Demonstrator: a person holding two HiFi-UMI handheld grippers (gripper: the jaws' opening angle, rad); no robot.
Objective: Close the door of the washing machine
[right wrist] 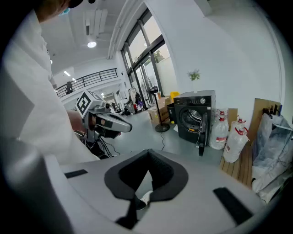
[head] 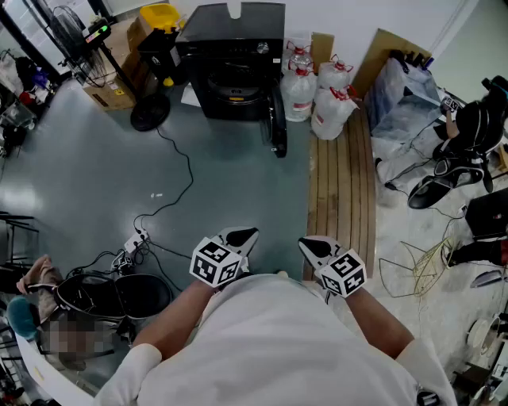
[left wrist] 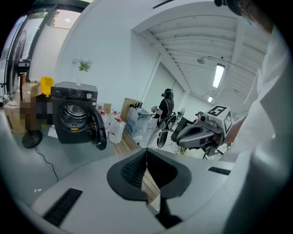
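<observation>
floor [head: 95,182] grey | far edge: washer [head: 234,47], jugs [head: 329,107] beside | right side: wood slats [head: 341,190] | far left: fan base [head: 149,111], box [head: 107,93] | middle: cable [head: 188,162], power strip [head: 136,238]

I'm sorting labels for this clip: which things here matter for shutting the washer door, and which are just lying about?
For the job:
washing machine
its open door
left gripper, shut, empty
right gripper, shut, empty

Lying about:
water jugs
fan base
yellow bin
power strip
</observation>
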